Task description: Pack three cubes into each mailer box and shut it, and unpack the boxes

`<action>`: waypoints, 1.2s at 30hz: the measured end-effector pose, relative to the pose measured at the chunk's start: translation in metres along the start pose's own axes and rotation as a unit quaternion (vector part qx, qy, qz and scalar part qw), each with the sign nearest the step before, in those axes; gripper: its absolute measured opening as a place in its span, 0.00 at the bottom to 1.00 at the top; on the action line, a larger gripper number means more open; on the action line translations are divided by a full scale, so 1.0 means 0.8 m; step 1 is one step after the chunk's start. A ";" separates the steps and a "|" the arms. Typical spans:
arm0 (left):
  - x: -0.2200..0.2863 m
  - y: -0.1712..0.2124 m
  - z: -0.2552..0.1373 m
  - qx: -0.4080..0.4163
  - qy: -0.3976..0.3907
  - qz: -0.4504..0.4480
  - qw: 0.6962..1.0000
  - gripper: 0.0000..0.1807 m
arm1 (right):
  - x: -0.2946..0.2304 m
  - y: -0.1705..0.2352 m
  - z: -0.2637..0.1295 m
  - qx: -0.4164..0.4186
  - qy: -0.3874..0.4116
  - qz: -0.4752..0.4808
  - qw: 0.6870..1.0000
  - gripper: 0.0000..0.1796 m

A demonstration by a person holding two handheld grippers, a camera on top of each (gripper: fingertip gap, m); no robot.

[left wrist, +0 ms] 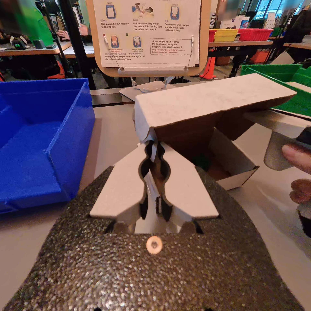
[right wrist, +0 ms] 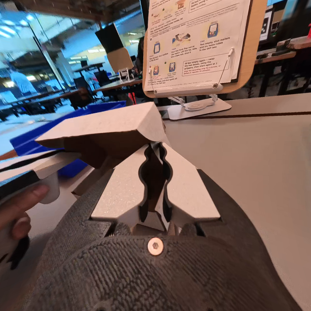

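nearest to us, our left gripper (left wrist: 153, 146) is pressed together on a thin white cardboard flap at the left corner of the mailer box (left wrist: 232, 170), and our right gripper (right wrist: 155, 148) pinches the white edge at the box's opposite corner in the same way. between them the mailer box sits on the grey table (left wrist: 111, 134) with its lid (left wrist: 207, 102) raised and tilted, brown inside showing; something green (left wrist: 200, 161) lies in the shadow inside, too dim for us to name. just left of the box stands the blue bin (left wrist: 50, 148); a green bin (left wrist: 286, 74) sits behind it on the right. farther back a stand holds a printed instruction sheet (left wrist: 148, 33).
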State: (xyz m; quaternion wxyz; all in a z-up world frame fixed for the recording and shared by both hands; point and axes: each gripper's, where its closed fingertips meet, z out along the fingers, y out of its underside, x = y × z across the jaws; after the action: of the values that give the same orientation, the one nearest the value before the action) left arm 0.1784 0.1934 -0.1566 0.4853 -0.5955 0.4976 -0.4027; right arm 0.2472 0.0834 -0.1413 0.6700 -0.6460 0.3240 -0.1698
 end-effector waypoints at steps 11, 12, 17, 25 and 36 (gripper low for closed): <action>0.004 0.022 -0.015 -0.048 0.003 0.065 0.997 0.01 | 0.003 0.025 -0.009 -0.060 0.011 -0.108 0.992 0.02; 0.005 0.027 -0.019 -0.050 0.002 0.073 0.996 0.01 | 0.003 0.030 -0.013 -0.069 0.005 -0.115 0.991 0.03; 0.017 0.053 -0.033 -0.065 0.017 0.128 0.989 0.02 | 0.018 0.034 -0.043 -0.069 0.067 -0.264 0.960 0.22; 0.019 0.062 -0.047 -0.069 0.040 0.126 0.989 0.06 | -0.040 0.000 -0.048 0.051 0.106 -0.662 0.740 0.36; 0.028 0.063 -0.084 -0.099 0.137 0.142 0.975 0.04 | -0.040 0.036 -0.056 -0.053 0.010 -0.662 0.748 0.00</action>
State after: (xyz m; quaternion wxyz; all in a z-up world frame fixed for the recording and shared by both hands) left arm 0.1074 0.1580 -0.1920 0.4033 -0.5030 0.6765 -0.3559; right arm 0.1888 0.0737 -0.1604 0.3510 -0.7316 -0.1694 -0.5594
